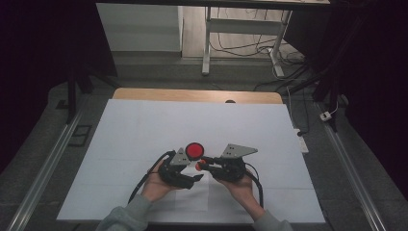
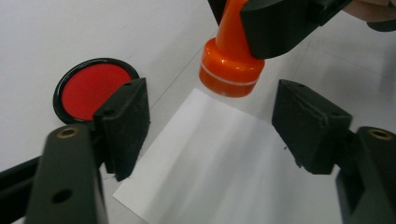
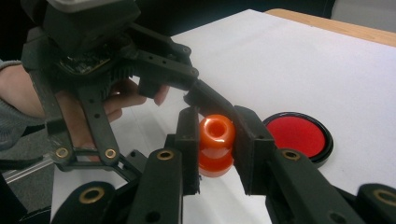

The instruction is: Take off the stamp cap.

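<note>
High view: both hands low centre on the white table (image 1: 144, 125), grippers facing each other. Right gripper (image 1: 202, 163) carries an orange stamp (image 1: 200, 165) by its handle; red ink pad (image 1: 194, 150) sits just beyond, near both grippers, handy for inking. Left gripper (image 1: 195, 178) points toward a paper sheet (image 1: 192, 197) lying between the hands, probably to pin it so it won't slide when stamped.

Left gripper view: its own jaws stand apart, nothing between the pads, paper (image 2: 224, 158) flat on the table under the gap. Jaws not gripping anything. Stamp (image 2: 231, 65) hangs just over the sheet's far corner, face down, tilted a bit; can't tell if it touches the paper. Right gripper's jaw clamps its handle from above. Pad (image 2: 91, 88) open, lid off, to the left beside the sheet, apart from it.

Right gripper view: right gripper (image 3: 215, 140) closed tight on the stamp's neck (image 3: 216, 144), pads (image 3: 189, 144) pressing both sides, hollow top end facing the camera. Held by the neck so the face stays free. Left gripper (image 3: 194, 93) close ahead, hand behind it. Pad (image 3: 299, 135) right of the stamp, near.

Judgement: stamp about to go onto paper.
</note>
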Motion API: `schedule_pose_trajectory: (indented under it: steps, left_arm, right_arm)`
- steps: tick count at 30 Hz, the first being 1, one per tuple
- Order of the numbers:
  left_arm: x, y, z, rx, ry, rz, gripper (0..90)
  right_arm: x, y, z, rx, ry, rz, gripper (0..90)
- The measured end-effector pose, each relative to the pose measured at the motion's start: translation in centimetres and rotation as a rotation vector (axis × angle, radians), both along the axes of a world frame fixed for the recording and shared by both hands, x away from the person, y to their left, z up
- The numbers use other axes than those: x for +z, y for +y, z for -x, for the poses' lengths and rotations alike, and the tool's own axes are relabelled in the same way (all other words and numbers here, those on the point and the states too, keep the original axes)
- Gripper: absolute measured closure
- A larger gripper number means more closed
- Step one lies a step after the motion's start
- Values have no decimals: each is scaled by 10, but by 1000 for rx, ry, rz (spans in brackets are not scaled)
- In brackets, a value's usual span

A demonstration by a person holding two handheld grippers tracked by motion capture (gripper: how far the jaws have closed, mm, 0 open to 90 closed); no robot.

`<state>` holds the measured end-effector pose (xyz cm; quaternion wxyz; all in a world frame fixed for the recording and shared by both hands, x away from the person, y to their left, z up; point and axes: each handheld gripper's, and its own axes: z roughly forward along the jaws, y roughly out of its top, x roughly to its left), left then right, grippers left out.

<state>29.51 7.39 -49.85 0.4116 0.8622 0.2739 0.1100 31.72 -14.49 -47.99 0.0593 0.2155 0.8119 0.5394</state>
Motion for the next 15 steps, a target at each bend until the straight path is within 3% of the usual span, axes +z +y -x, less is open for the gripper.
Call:
schedule_pose_trajectory:
  steps: [15]
  left_arm:
    - [0, -2, 1, -12, -18, 10, 488]
  right_arm:
    - [-1, 1, 1, 1, -1, 0, 729]
